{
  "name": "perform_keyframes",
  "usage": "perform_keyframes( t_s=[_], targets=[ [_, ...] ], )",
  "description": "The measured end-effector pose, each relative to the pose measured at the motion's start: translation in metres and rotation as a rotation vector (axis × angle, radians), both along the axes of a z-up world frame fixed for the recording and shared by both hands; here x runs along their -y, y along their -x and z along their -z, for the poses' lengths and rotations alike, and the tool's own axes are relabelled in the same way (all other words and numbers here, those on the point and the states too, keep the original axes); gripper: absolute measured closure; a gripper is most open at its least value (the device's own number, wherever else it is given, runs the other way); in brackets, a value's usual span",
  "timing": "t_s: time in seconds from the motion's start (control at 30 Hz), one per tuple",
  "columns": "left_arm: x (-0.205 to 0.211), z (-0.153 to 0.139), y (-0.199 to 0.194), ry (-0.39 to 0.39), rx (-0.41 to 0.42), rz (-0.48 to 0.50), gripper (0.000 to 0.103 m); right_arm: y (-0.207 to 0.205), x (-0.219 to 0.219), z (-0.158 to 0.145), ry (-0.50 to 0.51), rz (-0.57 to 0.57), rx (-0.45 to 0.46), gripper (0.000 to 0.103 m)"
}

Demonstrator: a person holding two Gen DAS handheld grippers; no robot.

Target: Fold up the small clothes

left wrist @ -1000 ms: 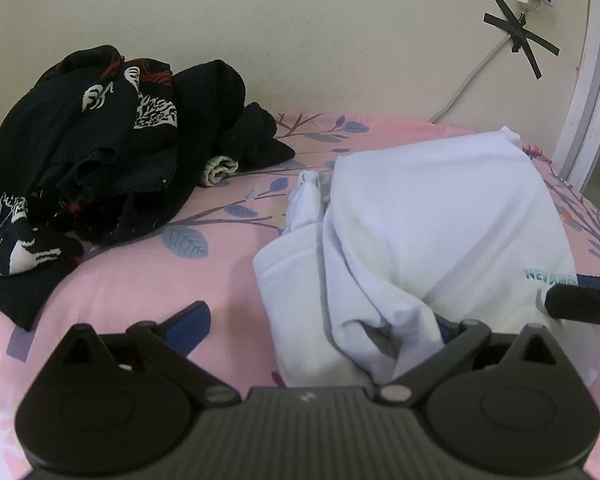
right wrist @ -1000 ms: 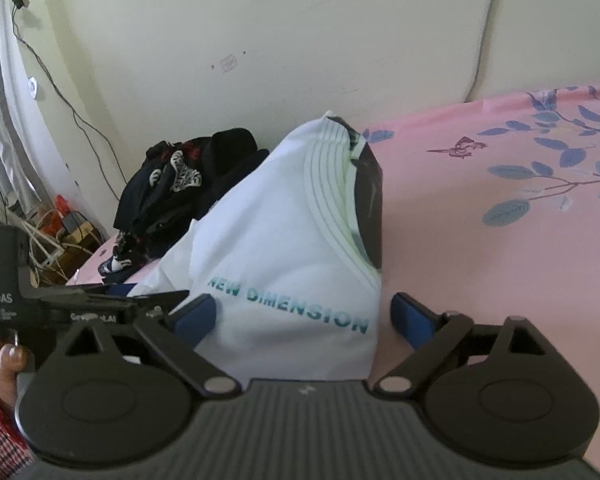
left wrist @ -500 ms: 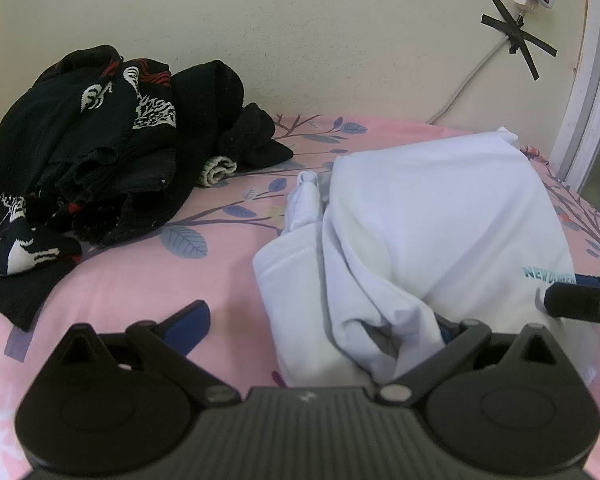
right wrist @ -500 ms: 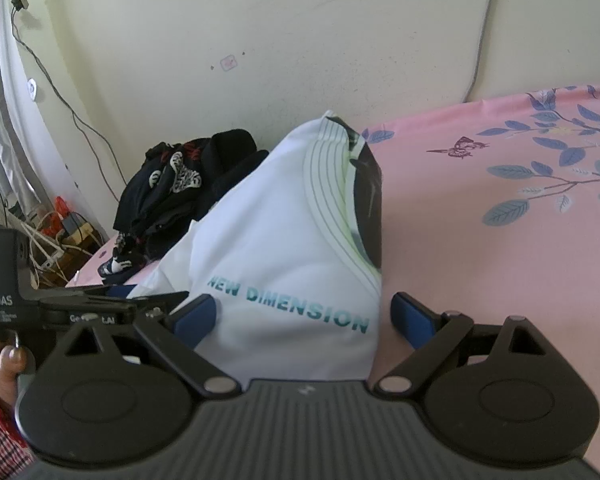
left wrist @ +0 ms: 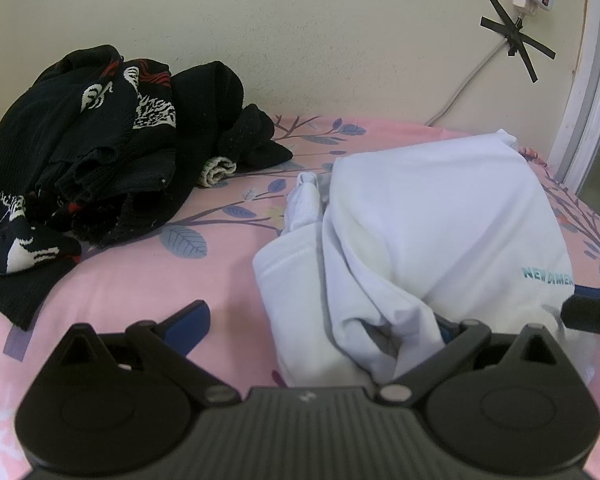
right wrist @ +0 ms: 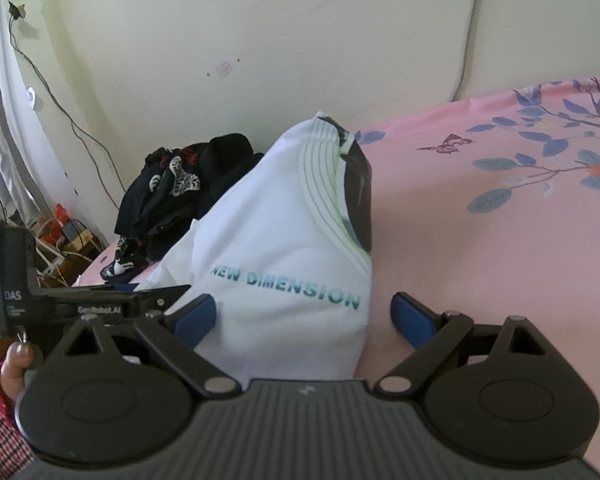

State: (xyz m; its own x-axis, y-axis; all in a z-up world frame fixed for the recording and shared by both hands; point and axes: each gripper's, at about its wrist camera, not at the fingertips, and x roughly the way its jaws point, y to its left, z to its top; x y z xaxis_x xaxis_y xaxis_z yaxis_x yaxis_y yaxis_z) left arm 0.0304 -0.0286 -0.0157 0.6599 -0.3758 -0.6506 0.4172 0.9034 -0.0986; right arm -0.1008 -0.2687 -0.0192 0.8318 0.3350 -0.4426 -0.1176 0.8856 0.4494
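R gripper (right wrist: 304, 312) wide open astride soft white tee (right wrist: 283, 248).

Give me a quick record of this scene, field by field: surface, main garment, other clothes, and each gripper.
surface: pink floral bedsheet
main garment: white T-shirt, partly folded, teal lettering
other clothes: dark pile by the wall
left gripper: open, shirt fabric between its fingers
right gripper: open, straddling the shirt's near edge
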Motion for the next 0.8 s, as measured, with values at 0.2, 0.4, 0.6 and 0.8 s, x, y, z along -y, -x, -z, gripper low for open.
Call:
perform_keyframes(
  t_s=[0.2,0.4,0.6,0.8],
  targets=[
    [-0.002,0.0,0.002,0.008,0.003,0.001,0.0,0.005,0.002,0.001,-0.014,0.01,0.001,0.016],
    [-0.001,0.0,0.002,0.002,0.002,0.006,0.0,0.007,0.01,0.005,-0.087,0.021,0.016,0.016],
    [-0.001,0.0,0.004,0.003,0.005,0.005,0.0,0.007,0.011,0.006,-0.092,0.023,0.021,0.015],
    [-0.008,-0.001,0.006,0.047,0.001,0.011,0.0,0.007,0.013,0.007,-0.118,0.025,0.028,0.014]
  ],
)
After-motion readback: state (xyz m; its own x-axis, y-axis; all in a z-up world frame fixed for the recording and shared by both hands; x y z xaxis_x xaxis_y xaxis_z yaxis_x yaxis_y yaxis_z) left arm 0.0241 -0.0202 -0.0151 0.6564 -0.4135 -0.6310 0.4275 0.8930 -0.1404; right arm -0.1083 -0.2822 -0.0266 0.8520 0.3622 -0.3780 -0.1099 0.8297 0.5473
